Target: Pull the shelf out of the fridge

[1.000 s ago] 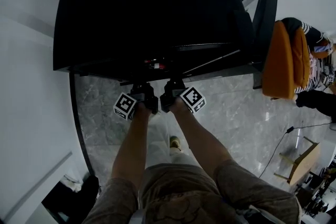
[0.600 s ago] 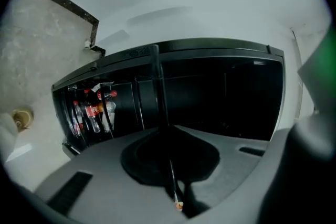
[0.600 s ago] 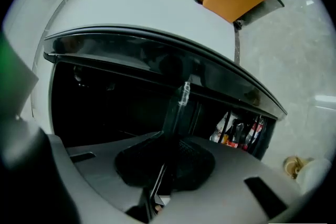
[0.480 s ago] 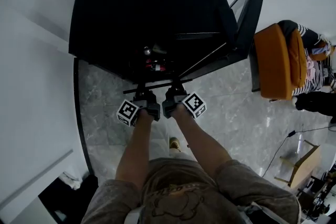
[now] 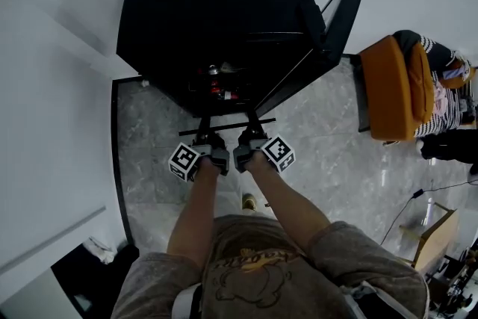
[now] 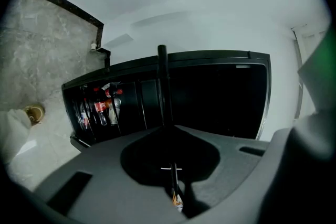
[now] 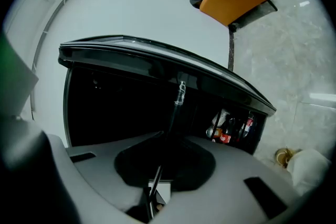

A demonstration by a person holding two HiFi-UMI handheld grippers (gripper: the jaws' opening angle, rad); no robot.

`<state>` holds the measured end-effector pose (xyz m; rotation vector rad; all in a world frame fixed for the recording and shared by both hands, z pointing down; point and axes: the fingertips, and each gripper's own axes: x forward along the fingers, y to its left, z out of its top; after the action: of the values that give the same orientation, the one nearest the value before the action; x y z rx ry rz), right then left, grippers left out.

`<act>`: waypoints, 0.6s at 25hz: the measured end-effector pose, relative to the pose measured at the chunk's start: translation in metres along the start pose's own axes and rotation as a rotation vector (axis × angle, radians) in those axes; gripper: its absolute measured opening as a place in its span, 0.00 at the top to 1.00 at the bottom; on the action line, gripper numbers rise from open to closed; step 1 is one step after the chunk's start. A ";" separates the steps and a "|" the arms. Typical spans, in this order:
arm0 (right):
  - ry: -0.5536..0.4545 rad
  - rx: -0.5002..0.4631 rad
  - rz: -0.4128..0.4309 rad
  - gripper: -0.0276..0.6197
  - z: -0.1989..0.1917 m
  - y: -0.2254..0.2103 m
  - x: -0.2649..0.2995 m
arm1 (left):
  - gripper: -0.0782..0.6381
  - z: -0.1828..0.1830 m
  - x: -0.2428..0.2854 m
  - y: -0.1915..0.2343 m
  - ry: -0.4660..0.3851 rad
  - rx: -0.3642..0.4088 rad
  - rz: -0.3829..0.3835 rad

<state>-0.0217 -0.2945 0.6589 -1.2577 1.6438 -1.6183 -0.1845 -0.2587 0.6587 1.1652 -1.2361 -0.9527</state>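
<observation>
The black fridge (image 5: 216,19) stands with its door (image 5: 340,11) swung open to the right. A thin dark shelf (image 5: 228,125) sticks out of its front, with its front bar toward me. My left gripper (image 5: 205,137) and right gripper (image 5: 252,132) hold that front edge side by side. In the left gripper view the shelf (image 6: 164,92) runs edge-on as a thin line into the closed jaws of the left gripper (image 6: 170,168). In the right gripper view the shelf (image 7: 176,107) is likewise pinched in the right gripper (image 7: 157,170). Bottles (image 5: 219,90) sit inside the fridge.
An orange chair (image 5: 392,86) stands to the right of the door, with a seated person in a striped top (image 5: 448,78) beyond it. A cable (image 5: 418,194) and a wooden stool (image 5: 429,231) lie at the right on the marble floor. A white wall borders the left.
Both grippers have drawn back from the fridge with the shelf between them. More of the shelf now shows outside, and the fridge sits farther off in the head view.
</observation>
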 end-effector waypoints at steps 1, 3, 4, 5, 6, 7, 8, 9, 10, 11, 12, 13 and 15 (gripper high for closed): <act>0.002 0.000 0.003 0.89 -0.001 0.002 -0.005 | 0.86 -0.002 -0.005 -0.002 0.002 0.001 0.000; 0.008 0.002 0.008 0.89 -0.002 0.004 -0.013 | 0.86 -0.005 -0.013 -0.004 0.004 0.003 -0.001; 0.011 0.004 0.010 0.89 -0.002 0.004 -0.017 | 0.86 -0.006 -0.016 -0.006 0.004 0.005 -0.002; 0.013 0.007 0.011 0.89 -0.002 0.005 -0.020 | 0.86 -0.008 -0.018 -0.007 0.005 0.007 -0.004; 0.014 0.009 0.013 0.89 -0.001 0.007 -0.024 | 0.86 -0.010 -0.021 -0.009 0.005 0.007 -0.005; 0.014 0.011 0.014 0.89 -0.001 0.009 -0.027 | 0.86 -0.011 -0.023 -0.012 0.007 0.006 -0.006; 0.014 0.014 0.014 0.89 -0.001 0.011 -0.030 | 0.86 -0.012 -0.025 -0.014 0.009 0.006 -0.007; 0.013 0.017 0.017 0.89 -0.001 0.013 -0.031 | 0.86 -0.012 -0.026 -0.018 0.011 0.006 -0.011; 0.014 0.021 0.023 0.89 -0.001 0.016 -0.032 | 0.86 -0.012 -0.027 -0.023 0.012 0.009 -0.017; 0.015 0.023 0.032 0.89 0.000 0.020 -0.035 | 0.86 -0.012 -0.029 -0.029 0.014 0.015 -0.025; 0.016 0.025 0.043 0.89 0.001 0.025 -0.039 | 0.86 -0.014 -0.033 -0.036 0.017 0.021 -0.034; 0.019 0.025 0.056 0.89 0.002 0.031 -0.046 | 0.86 -0.016 -0.039 -0.044 0.019 0.026 -0.044; 0.026 0.026 0.083 0.89 0.002 0.046 -0.060 | 0.86 -0.020 -0.053 -0.061 0.014 0.032 -0.064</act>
<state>-0.0050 -0.2502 0.5996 -1.1443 1.6633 -1.6070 -0.1668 -0.2157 0.5898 1.2414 -1.2126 -0.9734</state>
